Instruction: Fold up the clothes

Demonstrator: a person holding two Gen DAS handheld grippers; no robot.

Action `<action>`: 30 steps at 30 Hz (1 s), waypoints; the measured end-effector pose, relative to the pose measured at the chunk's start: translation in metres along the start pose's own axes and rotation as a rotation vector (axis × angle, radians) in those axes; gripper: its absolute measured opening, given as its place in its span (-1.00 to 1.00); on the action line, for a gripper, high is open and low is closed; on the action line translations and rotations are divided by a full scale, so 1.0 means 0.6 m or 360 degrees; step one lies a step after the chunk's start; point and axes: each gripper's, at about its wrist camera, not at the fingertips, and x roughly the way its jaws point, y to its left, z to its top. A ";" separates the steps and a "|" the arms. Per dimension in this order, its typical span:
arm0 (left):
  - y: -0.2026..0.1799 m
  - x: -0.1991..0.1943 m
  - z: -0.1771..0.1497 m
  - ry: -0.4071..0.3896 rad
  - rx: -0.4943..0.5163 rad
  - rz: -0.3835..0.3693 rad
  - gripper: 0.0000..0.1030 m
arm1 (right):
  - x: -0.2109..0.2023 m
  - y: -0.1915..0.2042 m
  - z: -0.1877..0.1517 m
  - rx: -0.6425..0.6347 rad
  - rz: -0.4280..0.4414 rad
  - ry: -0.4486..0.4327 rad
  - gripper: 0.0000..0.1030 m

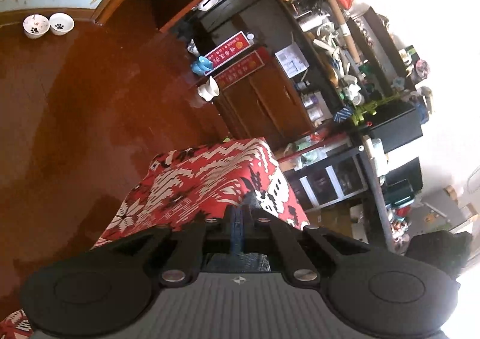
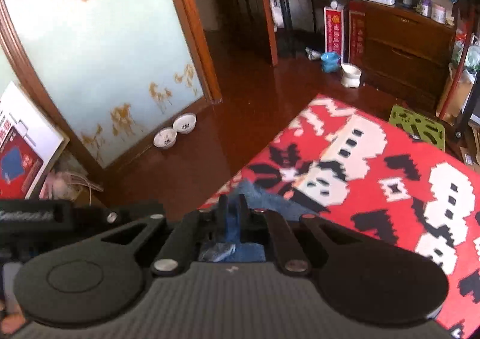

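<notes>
Both grippers, left and right, had their jaws clamped on blue denim jeans, held above the red patterned worktop. Folding looked barely begun; no finished fold showed.

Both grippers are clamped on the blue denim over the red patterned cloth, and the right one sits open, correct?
Not quite: the right gripper is shut on the blue denim, as the right wrist view shows. The left gripper is likewise shut on it, over the red patterned cloth.
</notes>
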 end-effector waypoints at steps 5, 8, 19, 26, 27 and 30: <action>-0.006 0.004 -0.002 0.0025 0.0016 -0.0051 -0.97 | 0.014 -0.002 0.024 0.0055 -0.0056 0.0034 -0.92; -0.010 0.006 -0.005 0.0057 0.0049 -0.0084 -0.97 | -0.005 -0.008 0.035 0.0109 -0.0063 -0.0023 -0.90; -0.031 0.011 -0.014 0.0127 0.0115 -0.0165 -0.97 | -0.044 -0.041 -0.023 0.0096 -0.0075 0.0086 -0.94; -0.039 0.025 -0.032 0.0172 0.0188 -0.0108 -0.97 | -0.037 -0.067 0.006 0.0126 -0.0202 0.0050 -0.90; -0.038 0.024 -0.032 0.0169 0.0188 -0.0111 -0.97 | -0.046 -0.073 0.008 0.0135 -0.0189 0.0031 -0.90; -0.035 0.022 -0.030 0.0154 0.0186 -0.0104 -0.97 | -0.069 -0.097 0.008 0.0136 -0.0189 0.0032 -0.90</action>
